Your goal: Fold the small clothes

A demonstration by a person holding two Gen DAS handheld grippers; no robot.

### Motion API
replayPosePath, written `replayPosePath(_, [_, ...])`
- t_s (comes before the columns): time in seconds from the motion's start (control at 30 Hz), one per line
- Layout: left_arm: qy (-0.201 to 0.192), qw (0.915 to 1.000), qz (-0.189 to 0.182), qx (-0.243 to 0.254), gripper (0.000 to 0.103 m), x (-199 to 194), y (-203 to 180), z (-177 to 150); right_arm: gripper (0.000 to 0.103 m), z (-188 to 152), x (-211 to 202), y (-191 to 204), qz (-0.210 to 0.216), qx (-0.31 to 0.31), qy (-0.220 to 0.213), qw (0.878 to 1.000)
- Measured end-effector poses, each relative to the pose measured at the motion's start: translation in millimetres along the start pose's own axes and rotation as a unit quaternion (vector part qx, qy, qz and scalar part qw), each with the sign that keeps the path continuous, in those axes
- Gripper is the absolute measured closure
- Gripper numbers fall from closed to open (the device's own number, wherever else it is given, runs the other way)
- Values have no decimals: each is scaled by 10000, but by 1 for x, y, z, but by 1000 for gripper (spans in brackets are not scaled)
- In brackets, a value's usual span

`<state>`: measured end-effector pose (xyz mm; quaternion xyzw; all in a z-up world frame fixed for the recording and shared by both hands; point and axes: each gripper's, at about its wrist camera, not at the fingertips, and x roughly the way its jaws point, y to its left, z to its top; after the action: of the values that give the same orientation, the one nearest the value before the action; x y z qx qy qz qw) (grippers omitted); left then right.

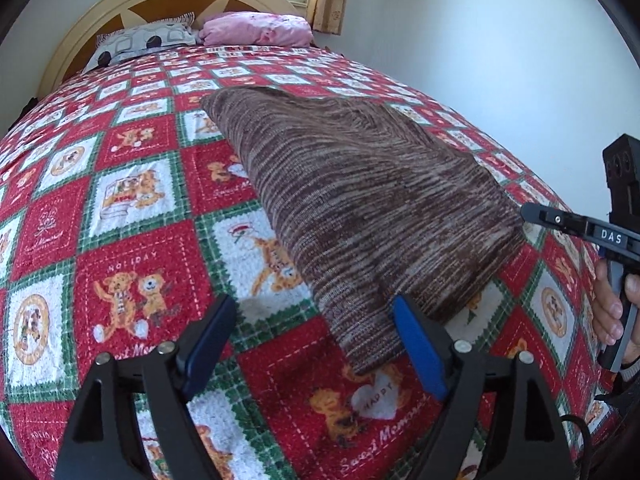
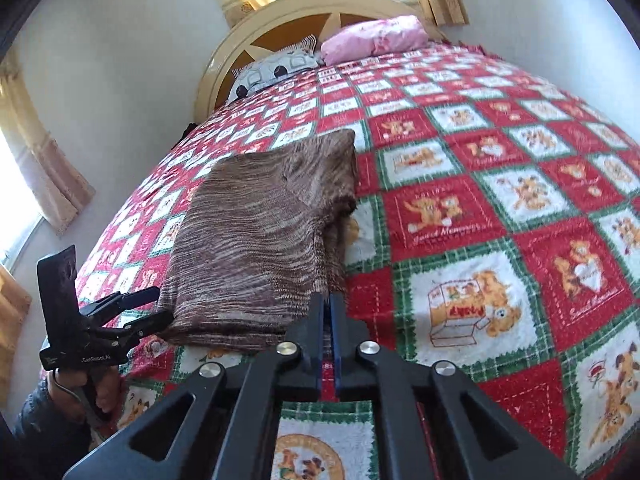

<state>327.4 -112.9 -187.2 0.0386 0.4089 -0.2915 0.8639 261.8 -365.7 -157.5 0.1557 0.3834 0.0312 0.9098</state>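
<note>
A brown striped knit garment (image 1: 360, 196) lies folded on the red, white and green bear-patterned bedspread (image 1: 132, 208). My left gripper (image 1: 316, 308) is open, its blue pads either side of the garment's near corner, just above the bed. In the right wrist view the garment (image 2: 260, 240) lies ahead and left. My right gripper (image 2: 330, 300) is shut at the garment's near right corner; whether it pinches fabric I cannot tell. The left gripper (image 2: 154, 304) shows open at the garment's left corner. The right gripper (image 1: 532, 212) shows at the garment's right edge in the left wrist view.
A grey patterned pillow (image 1: 144, 40) and a pink pillow (image 1: 256, 28) lie against the cream headboard (image 1: 80, 36). White walls flank the bed, with curtained windows (image 2: 52, 168) at the head and one side. The bedspread (image 2: 500, 220) stretches to the right of the garment.
</note>
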Motion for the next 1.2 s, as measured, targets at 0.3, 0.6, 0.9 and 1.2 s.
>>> replayPosePath(0.3, [-322,9971,-203,-662,6,-14,24,-3,45,29,2,67,177,-755,-333,9964])
replayPosePath(0.6, [-411,9921,-305,-1146,4,-14,39,-4,45,-27,63,109,-237,-1312,750,9882])
replayPosePath(0.9, [-517,9904,-105,-1279,4,-19,44,-6,45,-26,36,113,-177,-1170,569,9913])
replayPosePath(1.2, [-496,9900,40,-1318,4,-16,46,-5,45,-2,66,139,-450,-1429,410,9879])
